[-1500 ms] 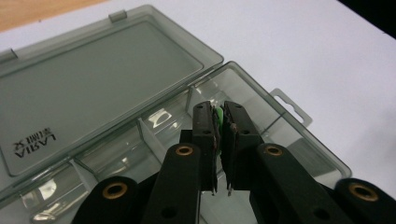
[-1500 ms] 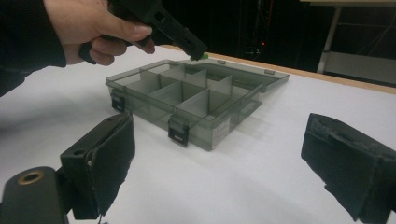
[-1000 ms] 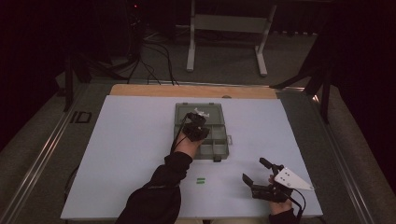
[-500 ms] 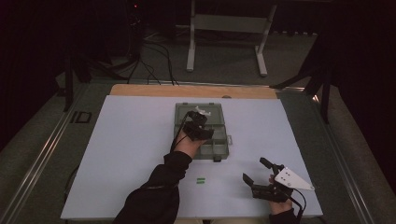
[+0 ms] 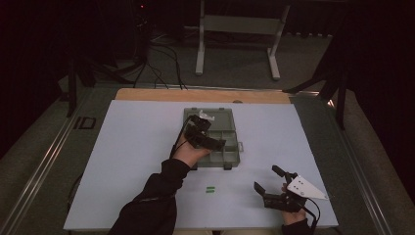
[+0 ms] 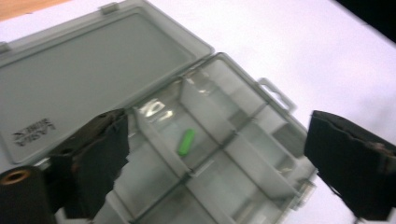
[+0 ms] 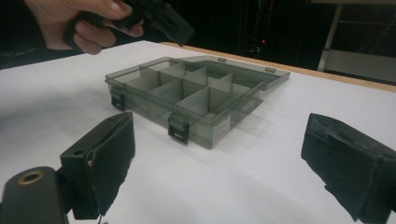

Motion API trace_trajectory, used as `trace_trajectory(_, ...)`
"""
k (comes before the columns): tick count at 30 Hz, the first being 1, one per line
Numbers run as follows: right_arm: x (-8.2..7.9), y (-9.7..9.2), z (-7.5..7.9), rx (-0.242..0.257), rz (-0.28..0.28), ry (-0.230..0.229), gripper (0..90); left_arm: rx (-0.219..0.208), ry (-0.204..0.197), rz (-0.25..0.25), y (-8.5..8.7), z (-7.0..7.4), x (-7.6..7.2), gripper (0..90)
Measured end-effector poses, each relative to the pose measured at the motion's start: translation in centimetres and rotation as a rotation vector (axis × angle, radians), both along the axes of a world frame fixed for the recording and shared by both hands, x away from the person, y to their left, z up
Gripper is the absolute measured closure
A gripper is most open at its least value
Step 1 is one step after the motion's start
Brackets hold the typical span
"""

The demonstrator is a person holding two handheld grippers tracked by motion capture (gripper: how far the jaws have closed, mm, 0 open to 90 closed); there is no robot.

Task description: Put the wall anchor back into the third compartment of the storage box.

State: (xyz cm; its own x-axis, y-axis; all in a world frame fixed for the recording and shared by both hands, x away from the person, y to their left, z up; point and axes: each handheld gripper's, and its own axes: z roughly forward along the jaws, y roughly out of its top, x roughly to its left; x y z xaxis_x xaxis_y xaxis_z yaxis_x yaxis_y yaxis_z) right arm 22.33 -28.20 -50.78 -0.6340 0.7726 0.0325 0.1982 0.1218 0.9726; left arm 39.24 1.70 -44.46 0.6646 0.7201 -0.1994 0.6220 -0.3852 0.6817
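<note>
A smoky grey organizer box [image 5: 232,142] lies open on the white table, its lid [image 5: 220,115] flat behind it. My left gripper [image 5: 211,134] hovers over its compartments. Its jaws have just been opening and stand wide apart in the left gripper view [image 6: 219,158], with nothing between them. Below them a small green piece [image 6: 186,142] lies in one compartment of the box [image 6: 243,154]. Another small green piece [image 5: 210,189] lies on the table in front of the box. My right gripper [image 5: 267,178] rests open near the front right edge and faces the box [image 7: 187,93].
The white table sheet [image 5: 132,161] has free room left and right of the box. A wooden strip [image 5: 195,94] runs along its far edge. Beyond it stand a metal stand [image 5: 235,29] and cables on a dark floor. The person's left hand [image 7: 88,23] shows in the right gripper view.
My left gripper has lifted a little above the box and drawn slightly toward the person. The right gripper has kept still.
</note>
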Motion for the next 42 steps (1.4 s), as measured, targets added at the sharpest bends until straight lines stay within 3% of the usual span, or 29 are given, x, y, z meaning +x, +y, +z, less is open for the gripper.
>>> trace_trajectory(9,0.0,0.0,0.1,-0.002,-0.002,-0.004,9.7,-0.061,-0.015,-0.069,1.4,0.9,-1.5,0.0)
trace_trajectory(24,-0.1,0.1,0.2,-0.002,0.003,-0.006,9.7,-0.083,-0.062,-0.179,3.4,1.9,-5.0,0.0)
trace_trajectory(30,-0.1,0.1,0.2,-0.002,0.008,-0.004,9.7,-0.079,-0.069,-0.223,3.8,1.8,-6.3,0.0)
trace_trajectory(42,-0.1,0.3,0.1,-0.006,0.018,-0.002,9.7,-0.127,-0.092,-0.33,4.4,0.8,-8.9,1.1)
